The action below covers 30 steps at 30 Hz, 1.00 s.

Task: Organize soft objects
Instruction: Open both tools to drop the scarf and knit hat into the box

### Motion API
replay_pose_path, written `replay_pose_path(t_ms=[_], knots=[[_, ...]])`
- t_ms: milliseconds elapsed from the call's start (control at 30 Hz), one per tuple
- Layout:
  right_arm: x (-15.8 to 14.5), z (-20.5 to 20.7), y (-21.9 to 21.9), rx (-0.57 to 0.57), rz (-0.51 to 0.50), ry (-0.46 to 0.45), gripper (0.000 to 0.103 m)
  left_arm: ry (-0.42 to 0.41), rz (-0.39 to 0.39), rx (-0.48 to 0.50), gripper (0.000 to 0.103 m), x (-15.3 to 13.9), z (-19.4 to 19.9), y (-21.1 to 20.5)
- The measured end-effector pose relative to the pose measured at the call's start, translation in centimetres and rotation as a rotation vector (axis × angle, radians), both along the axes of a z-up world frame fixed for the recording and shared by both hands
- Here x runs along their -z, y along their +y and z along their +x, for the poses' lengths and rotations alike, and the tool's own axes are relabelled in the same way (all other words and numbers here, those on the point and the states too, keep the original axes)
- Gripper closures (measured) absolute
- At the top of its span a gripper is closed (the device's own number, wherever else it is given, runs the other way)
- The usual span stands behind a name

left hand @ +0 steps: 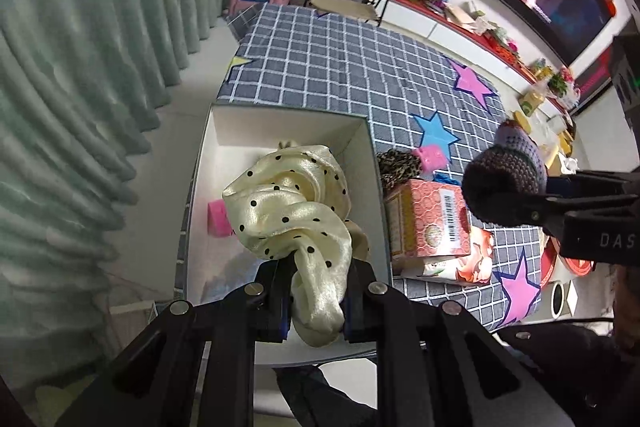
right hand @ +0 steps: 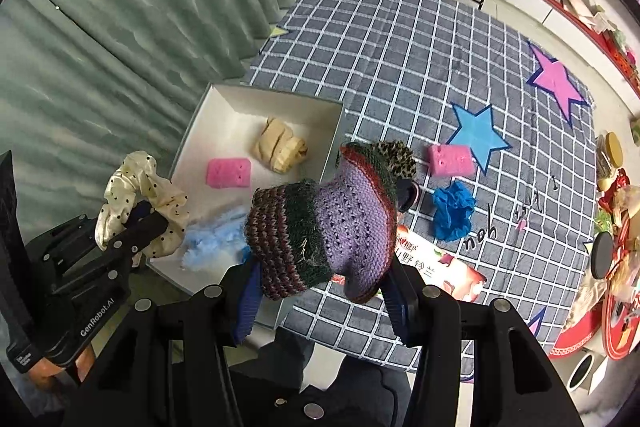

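Two tools, left [left hand: 316,301] clamping scrunchie [left hand: 292,207] over white box [left hand: 378,187], right [right hand: 324,301] gripping knit piece [right hand: 320,227].

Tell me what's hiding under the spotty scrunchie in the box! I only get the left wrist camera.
Observer: Behind the spotty scrunchie, a beige rolled cloth lies in the white box, towards its far wall.
Operator: Is anything else in there?
Observer: Yes, a fluffy light-blue thing lies at the near end, close to the pink sponge.
Operator: What's that woolly lump the other gripper has?
Observer: The right gripper is shut on a knitted piece. It is purple in the middle, with dark red-and-green striped bands.
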State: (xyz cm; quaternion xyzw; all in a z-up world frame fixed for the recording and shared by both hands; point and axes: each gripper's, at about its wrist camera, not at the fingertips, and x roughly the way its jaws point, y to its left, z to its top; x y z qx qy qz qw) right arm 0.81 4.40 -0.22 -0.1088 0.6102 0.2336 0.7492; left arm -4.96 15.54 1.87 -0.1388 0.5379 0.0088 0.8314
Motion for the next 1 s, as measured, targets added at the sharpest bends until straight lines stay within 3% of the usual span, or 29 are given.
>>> replay_pose_path(t_ms=[333, 700, 800, 867, 900, 933, 1000], knots=[[1.3, 1.8, 0.2, 0.0, 0.062, 0.039, 0.049, 0.105, 0.032, -0.031, 0.083, 1.9, 1.2, 0.4], [5.2, 4.2, 5.2, -0.089, 0.089, 0.132, 0.049, 0.202, 0.056, -0.098, 0.081, 5.2, 3.9, 1.3], [6.1, 4.6, 5.9, -0.098, 0.087, 0.155, 0.043, 0.239, 0.061, -0.107, 0.059, 6.1, 4.1, 1.1], [6.5, 4.9, 6.1, -0.1, 0.093, 0.169, 0.039, 0.257, 0.061, -0.123, 0.029, 6.6, 4.0, 1.1], [6.6, 5.0, 6.2, -0.099, 0.103, 0.176, 0.035, 0.259, 0.059, -0.131, 0.019, 6.7, 3.9, 1.1], [6.6, 5.2, 6.2, -0.096, 0.116, 0.186, 0.022, 0.254, 0.052, -0.144, 0.011, 6.7, 3.9, 1.3], [6.5, 5.5, 5.7, -0.068, 0.155, 0.198, 0.017, 0.239, 0.027, -0.172, 0.009, 6.5, 3.7, 1.6]])
